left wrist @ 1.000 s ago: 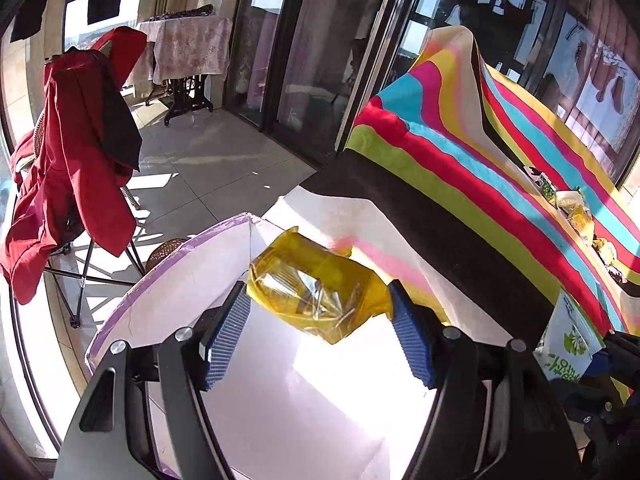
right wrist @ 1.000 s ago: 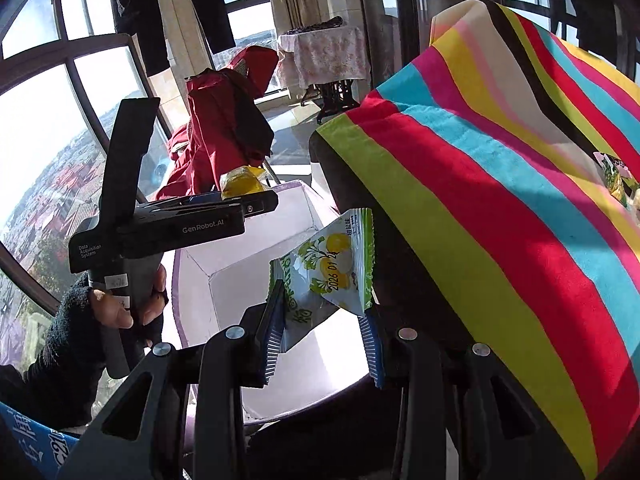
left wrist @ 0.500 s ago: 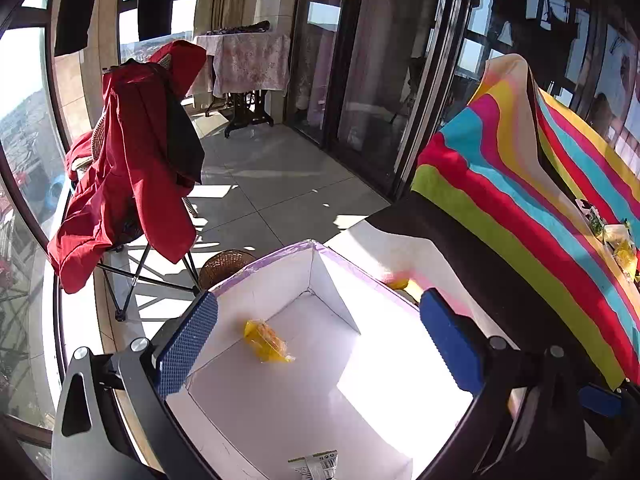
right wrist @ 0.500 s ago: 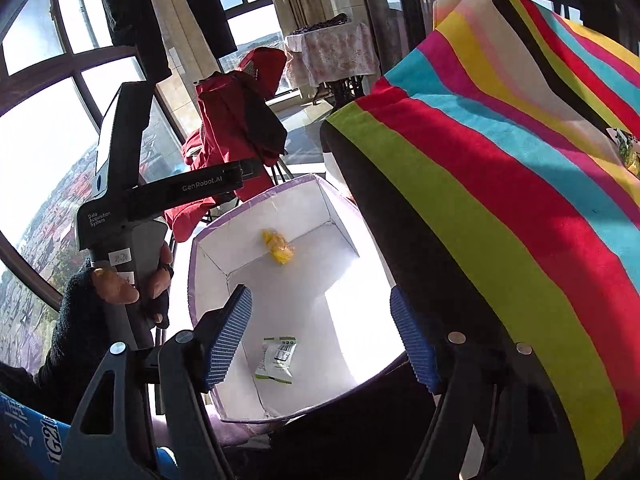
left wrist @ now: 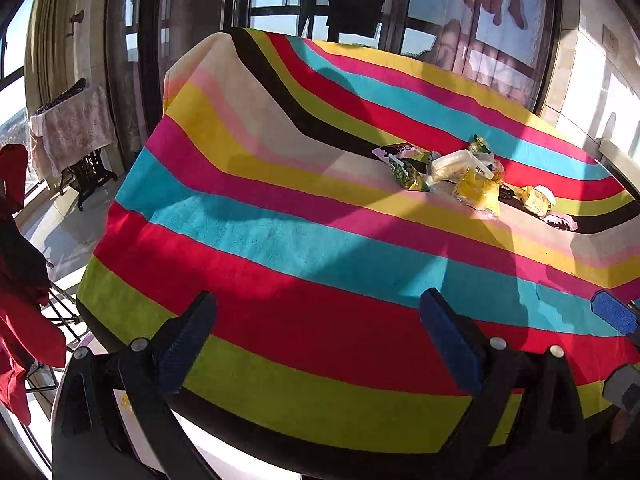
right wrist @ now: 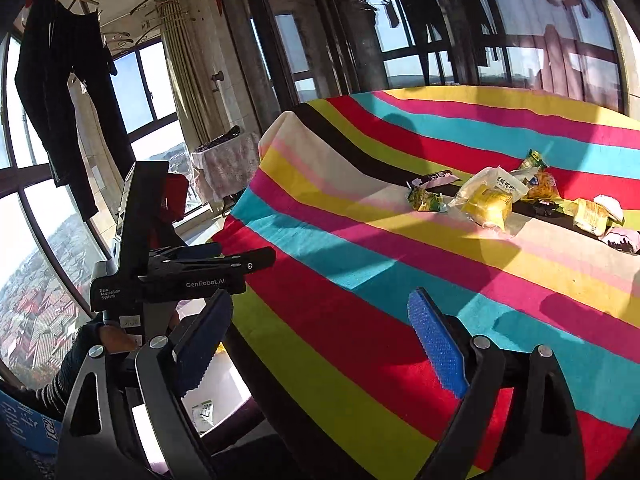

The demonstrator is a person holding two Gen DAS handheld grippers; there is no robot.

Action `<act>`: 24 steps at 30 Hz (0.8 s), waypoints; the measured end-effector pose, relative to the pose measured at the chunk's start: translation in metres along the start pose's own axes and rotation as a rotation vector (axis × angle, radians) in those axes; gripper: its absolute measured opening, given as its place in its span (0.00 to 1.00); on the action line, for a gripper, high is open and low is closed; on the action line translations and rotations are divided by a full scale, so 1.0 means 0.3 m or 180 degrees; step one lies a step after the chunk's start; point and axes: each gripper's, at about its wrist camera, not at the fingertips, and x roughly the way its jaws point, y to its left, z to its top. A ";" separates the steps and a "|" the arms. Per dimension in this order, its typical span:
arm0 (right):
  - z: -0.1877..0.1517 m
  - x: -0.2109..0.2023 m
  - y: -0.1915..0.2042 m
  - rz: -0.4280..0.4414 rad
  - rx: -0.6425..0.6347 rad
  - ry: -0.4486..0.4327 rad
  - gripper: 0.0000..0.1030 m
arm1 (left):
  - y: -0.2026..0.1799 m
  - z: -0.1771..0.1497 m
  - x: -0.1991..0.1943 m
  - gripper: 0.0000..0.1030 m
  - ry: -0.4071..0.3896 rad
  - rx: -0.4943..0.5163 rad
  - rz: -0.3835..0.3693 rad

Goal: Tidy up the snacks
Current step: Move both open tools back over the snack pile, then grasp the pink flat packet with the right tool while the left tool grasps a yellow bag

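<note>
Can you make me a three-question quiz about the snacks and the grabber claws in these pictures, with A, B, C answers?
1. Where is the pile of snack packets?
A. On the striped cloth, far from the claws
B. Between the left claws
C. On the floor

2. What colour are the pads on the right gripper?
A. Red
B. Blue
C. White

3. What is the left gripper doing?
A. Squeezing a yellow packet
B. Shut tight on nothing
C. Open and empty

Answers:
1 A: the packets lie together on the cloth's far side, well beyond both pairs of claws.
2 B: the ridged pad is bright blue.
3 C: its jaws stand wide apart with only striped cloth showing between them.
</note>
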 end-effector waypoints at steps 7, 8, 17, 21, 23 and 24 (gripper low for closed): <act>-0.004 -0.042 -0.348 -0.1001 0.0496 0.0118 0.84 | -0.317 0.138 0.269 0.98 0.0358 0.0184 -0.0493; -0.001 -0.042 -0.403 -0.1144 0.0565 0.0143 0.84 | -0.349 0.149 0.312 0.98 0.0399 0.0185 -0.0519; 0.082 0.017 -0.833 -0.1786 0.0927 0.0382 0.84 | -0.367 0.151 0.408 0.98 0.0539 0.0026 -0.0604; 0.153 0.133 -0.945 -0.1859 0.0806 0.0643 0.84 | -0.382 0.149 0.408 0.98 0.0552 0.0100 -0.0552; 0.183 0.195 -0.975 -0.1808 0.0688 0.0800 0.84 | -0.396 0.146 0.411 0.98 0.0572 0.0175 -0.0496; 0.192 0.214 -0.987 -0.1791 0.0658 0.0832 0.83 | -0.397 0.145 0.410 0.98 0.0574 0.0188 -0.0488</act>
